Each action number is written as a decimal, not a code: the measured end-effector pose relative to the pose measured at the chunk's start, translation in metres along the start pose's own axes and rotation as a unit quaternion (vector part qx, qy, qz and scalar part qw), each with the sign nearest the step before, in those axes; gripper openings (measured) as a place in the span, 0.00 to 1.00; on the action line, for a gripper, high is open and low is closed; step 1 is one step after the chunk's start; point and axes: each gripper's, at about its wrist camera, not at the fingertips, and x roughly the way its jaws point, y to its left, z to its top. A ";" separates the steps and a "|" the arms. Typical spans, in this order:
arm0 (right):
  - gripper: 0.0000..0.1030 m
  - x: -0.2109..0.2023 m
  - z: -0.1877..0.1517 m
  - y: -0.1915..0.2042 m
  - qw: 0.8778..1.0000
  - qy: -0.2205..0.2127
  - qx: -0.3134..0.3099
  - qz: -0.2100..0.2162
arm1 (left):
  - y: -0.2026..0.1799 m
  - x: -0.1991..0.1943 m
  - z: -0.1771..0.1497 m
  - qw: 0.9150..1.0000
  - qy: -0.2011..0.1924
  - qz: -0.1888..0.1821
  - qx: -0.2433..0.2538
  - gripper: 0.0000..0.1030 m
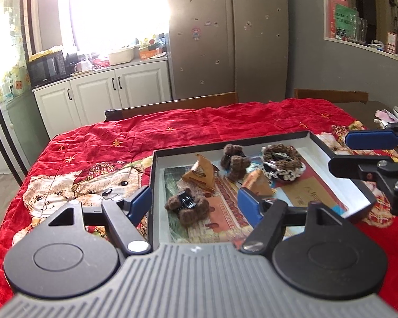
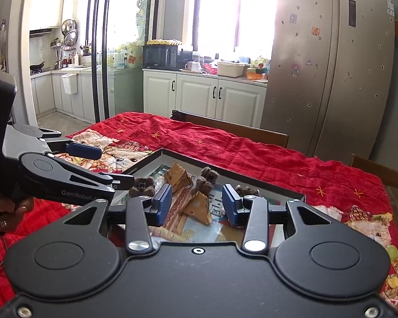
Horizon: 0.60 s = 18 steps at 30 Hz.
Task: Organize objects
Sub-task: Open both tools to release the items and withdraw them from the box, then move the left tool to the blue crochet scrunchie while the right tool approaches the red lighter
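My target area is the shallow black-rimmed box (image 1: 339,182), which sits on the red quilt (image 1: 199,124) covering the table. Its floor is lined with printed cards or papers, and everything I have to sort lies on them. In the left wrist view, nearest me is a fuzzy brown hair claw (image 1: 186,204) with a black plastic clip showing on top; its long axis runs roughly left to right across the box. Behind it lies a tan, pyramid-shaped paper packet (image 1: 200,172), its tip pointing up and toward the far wall. A second tan packet (image 1: 258,182) rests just right of centre, partly hidden by my own finger. Between and behind the two packets is a second fuzzy brown claw (image 1: 233,161), lying on a slant toward the far rim. In the far right part of the box is a brown knitted scrunchie (image 1: 281,160) with a pale trim, lying flat as a ring.

My left gripper (image 1: 195,202) hangs low over the near edge of the box, jaws spread wide and empty; one blue pad is outside the left wall, the other over the interior. My right gripper (image 2: 196,205) is likewise spread and holding nothing, its pads either side of the nearer packet (image 2: 197,206) without touching it.

Beyond the table stand white cabinets (image 1: 103,92) and a steel fridge (image 1: 225,39).
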 end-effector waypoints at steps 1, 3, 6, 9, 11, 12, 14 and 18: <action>0.39 -0.004 -0.002 0.000 1.000 0.000 0.000 -0.001 | -0.001 -0.002 -0.001 1.000 0.000 -0.002 0.002 0.80; 0.39 -0.011 -0.006 0.000 1.000 0.001 -0.001 0.000 | -0.004 -0.006 -0.005 1.000 0.001 -0.005 0.006 0.80; 0.39 -0.022 -0.014 -0.001 1.000 0.003 -0.004 -0.003 | -0.008 -0.012 -0.009 1.000 0.001 -0.012 0.011 0.80; 0.39 -0.029 -0.020 -0.001 1.000 0.004 -0.002 -0.004 | -0.013 -0.018 -0.014 1.000 0.002 -0.018 0.015 0.80; 0.39 -0.033 -0.024 -0.001 1.000 0.007 -0.001 -0.004 | -0.016 -0.021 -0.017 1.000 0.004 -0.024 0.018 0.80; 0.39 -0.035 -0.027 -0.001 1.000 0.008 -0.001 -0.006 | -0.018 -0.022 -0.019 0.999 0.005 -0.026 0.020 0.80; 0.39 -0.038 -0.032 -0.001 1.000 0.012 -0.002 -0.009 | -0.021 -0.023 -0.024 0.999 0.009 -0.033 0.022 0.80; 0.39 -0.043 -0.043 -0.003 1.000 0.019 0.008 -0.011 | -0.027 -0.023 -0.035 0.998 0.018 -0.046 0.028 0.80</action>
